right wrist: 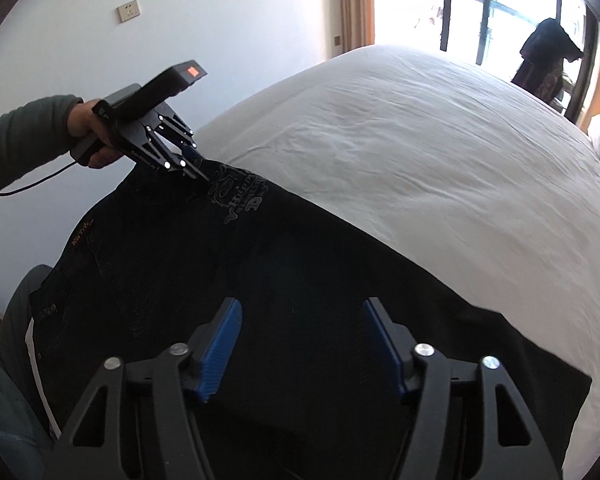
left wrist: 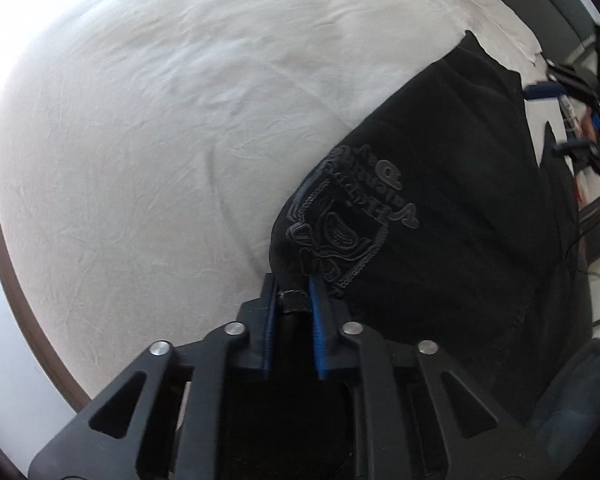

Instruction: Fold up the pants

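Black pants with grey embroidered lettering lie across the near side of a white bed. My left gripper is shut on the waistband edge of the pants, next to the embroidery, lifting it slightly. It also shows in the right wrist view, pinching the same corner. My right gripper is open, its blue pads spread just above the middle of the pants, holding nothing. The pants' far end reaches the right in that view.
The white sheet stretches wide beyond the pants. A wall with sockets stands behind the left gripper. A window and a dark garment are at the far right. Cluttered items and cables lie beside the bed.
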`<action>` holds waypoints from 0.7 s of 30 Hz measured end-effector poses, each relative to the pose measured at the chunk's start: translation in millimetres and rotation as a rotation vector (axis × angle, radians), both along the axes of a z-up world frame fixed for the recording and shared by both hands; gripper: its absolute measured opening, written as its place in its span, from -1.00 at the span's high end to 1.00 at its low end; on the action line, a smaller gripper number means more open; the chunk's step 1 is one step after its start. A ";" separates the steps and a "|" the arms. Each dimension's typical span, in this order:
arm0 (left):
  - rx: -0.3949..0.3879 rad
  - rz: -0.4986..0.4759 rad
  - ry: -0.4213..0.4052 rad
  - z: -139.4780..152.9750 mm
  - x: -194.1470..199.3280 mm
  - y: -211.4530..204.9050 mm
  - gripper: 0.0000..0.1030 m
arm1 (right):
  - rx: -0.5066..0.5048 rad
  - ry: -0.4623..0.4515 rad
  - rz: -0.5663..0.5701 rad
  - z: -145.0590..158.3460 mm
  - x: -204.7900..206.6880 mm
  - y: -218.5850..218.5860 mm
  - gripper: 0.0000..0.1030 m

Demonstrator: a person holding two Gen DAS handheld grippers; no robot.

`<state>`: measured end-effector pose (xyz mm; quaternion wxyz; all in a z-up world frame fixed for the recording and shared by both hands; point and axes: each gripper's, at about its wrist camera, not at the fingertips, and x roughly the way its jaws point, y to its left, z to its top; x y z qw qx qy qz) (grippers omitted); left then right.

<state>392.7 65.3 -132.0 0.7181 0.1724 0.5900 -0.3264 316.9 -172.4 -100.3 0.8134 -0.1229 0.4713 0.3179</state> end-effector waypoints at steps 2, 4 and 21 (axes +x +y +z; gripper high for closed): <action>0.003 -0.008 -0.052 9.4 -10.2 -1.6 0.84 | -0.022 0.003 0.032 -2.5 9.8 6.5 -0.06; 0.010 -0.024 -0.126 18.9 -22.7 -5.6 0.86 | -0.044 0.003 0.076 -3.4 20.9 14.8 0.10; 0.046 -0.134 -0.469 65.3 -111.5 -19.4 0.86 | -0.206 0.023 0.256 -20.8 93.4 74.0 0.19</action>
